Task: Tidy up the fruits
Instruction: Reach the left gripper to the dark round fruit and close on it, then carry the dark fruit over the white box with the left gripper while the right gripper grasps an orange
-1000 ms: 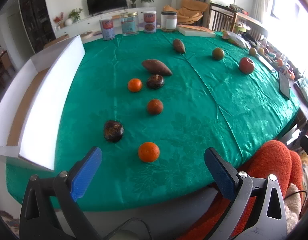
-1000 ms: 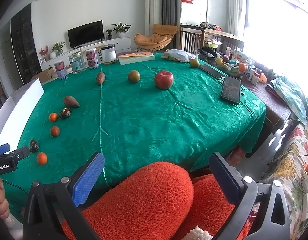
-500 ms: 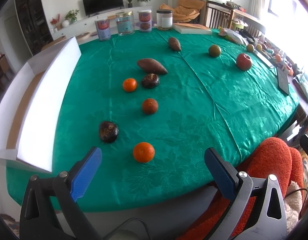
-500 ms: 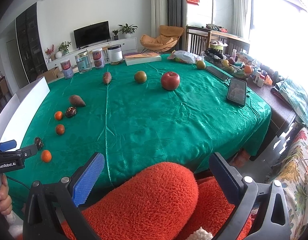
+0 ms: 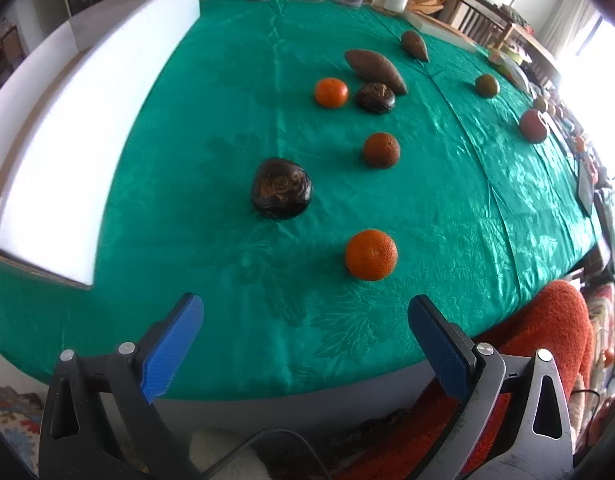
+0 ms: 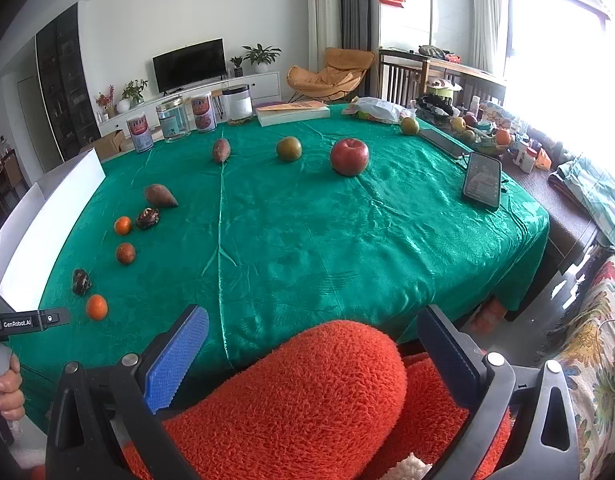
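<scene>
Fruit lies scattered on a green tablecloth [image 5: 227,120]. Closest to my left gripper [image 5: 305,320] is an orange [image 5: 371,255], a short way ahead and right of centre. A dark wrinkled fruit [image 5: 281,188] sits beyond it, then a second orange [image 5: 381,150], a third [image 5: 331,92], another dark fruit [image 5: 375,97] and a brown oval fruit [image 5: 373,66]. The left gripper is open and holds nothing. My right gripper [image 6: 311,328] is open too, low over an orange fleece knee [image 6: 307,380]. A red apple [image 6: 349,157] and a green-brown fruit [image 6: 289,148] lie farther off.
A white open box [image 5: 59,128] stands along the table's left edge. Jars [image 6: 173,118] and a book [image 6: 293,113] line the far edge. A phone [image 6: 482,179] lies at the right. A fruit basket [image 6: 467,132] sits on a side table.
The left gripper has moved forward and down over the table, so the nearest orange and dark fruit look much larger. The right gripper has barely shifted.
</scene>
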Available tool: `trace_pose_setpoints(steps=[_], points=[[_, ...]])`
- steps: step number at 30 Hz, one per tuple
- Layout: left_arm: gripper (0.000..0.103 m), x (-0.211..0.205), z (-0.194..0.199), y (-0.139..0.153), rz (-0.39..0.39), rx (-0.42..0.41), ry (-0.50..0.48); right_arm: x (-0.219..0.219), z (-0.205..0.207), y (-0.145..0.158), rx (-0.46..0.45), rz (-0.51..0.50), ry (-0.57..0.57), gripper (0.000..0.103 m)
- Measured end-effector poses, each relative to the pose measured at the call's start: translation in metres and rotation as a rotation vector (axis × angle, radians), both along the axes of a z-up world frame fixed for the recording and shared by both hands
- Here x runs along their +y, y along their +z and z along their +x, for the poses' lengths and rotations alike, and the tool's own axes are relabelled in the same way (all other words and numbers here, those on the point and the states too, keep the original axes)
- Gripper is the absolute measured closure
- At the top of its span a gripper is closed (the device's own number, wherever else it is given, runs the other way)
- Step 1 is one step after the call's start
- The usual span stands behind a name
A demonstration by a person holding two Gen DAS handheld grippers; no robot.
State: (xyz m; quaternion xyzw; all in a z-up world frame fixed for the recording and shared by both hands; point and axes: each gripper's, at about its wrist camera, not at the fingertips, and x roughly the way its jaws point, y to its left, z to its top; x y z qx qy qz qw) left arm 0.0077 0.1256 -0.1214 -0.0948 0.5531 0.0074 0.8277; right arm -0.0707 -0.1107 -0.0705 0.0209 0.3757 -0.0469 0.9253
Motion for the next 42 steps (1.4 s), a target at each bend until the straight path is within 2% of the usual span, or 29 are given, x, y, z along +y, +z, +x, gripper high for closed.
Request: trace_pose_setpoints(steps=[4, 10, 16, 21, 23, 24, 27, 30, 34, 37, 38, 39, 40, 41, 42], points=[[0.001, 0.002, 0.013, -0.002, 0.015, -0.044, -0.028, 0.001, -0.002, 0.002, -0.009, -0.014, 0.001, 0.0], [0.001, 0.026, 0.055, -0.012, -0.067, -0.052, 0.015, -0.001, -0.002, -0.001, 0.003, 0.006, -0.005, 0.0], [0.001, 0.032, 0.076, -0.034, -0.012, 0.006, 0.009, -0.001, -0.003, -0.001, -0.003, -0.004, -0.004, 0.0], [0.001, 0.033, 0.085, -0.037, 0.074, 0.013, -0.001, -0.001, 0.0, -0.004, 0.013, 0.012, 0.001, 0.0], [0.0, 0.028, 0.087, -0.041, 0.145, 0.033, -0.009, 0.0, 0.0, -0.004, 0.011, 0.006, 0.006, 0.0], [0.0, 0.026, 0.086, -0.041, 0.154, 0.023, -0.012, 0.0, 0.0, -0.003, 0.009, 0.004, 0.006, 0.0], [0.0, 0.027, 0.084, -0.042, 0.151, 0.005, -0.003, -0.002, 0.0, -0.003, 0.008, 0.011, 0.0, 0.0], [0.0, 0.029, 0.077, -0.042, 0.154, -0.038, -0.041, -0.004, -0.001, -0.002, 0.008, 0.022, -0.003, 0.0], [0.001, 0.035, 0.078, -0.038, 0.148, 0.033, -0.085, -0.004, -0.002, -0.001, 0.005, 0.023, 0.005, 0.0], [0.002, 0.037, 0.073, -0.031, 0.116, 0.007, -0.122, -0.001, -0.001, -0.002, 0.01, 0.02, 0.014, 0.0], [0.003, 0.035, 0.071, -0.029, 0.113, 0.001, -0.139, 0.0, 0.0, -0.003, 0.015, 0.019, 0.019, 0.0], [0.01, 0.032, 0.069, -0.028, 0.112, -0.007, -0.153, 0.002, 0.002, -0.003, 0.02, 0.018, 0.025, 0.0], [0.018, 0.03, 0.068, -0.027, 0.111, -0.012, -0.164, 0.003, 0.003, -0.003, 0.027, 0.017, 0.035, 0.0], [0.033, 0.028, 0.07, -0.027, 0.106, -0.012, -0.169, 0.005, 0.005, -0.002, 0.035, 0.017, 0.049, 0.0], [0.04, 0.027, 0.07, -0.027, 0.088, -0.011, -0.172, 0.006, 0.007, -0.001, 0.045, 0.02, 0.069, 0.0]])
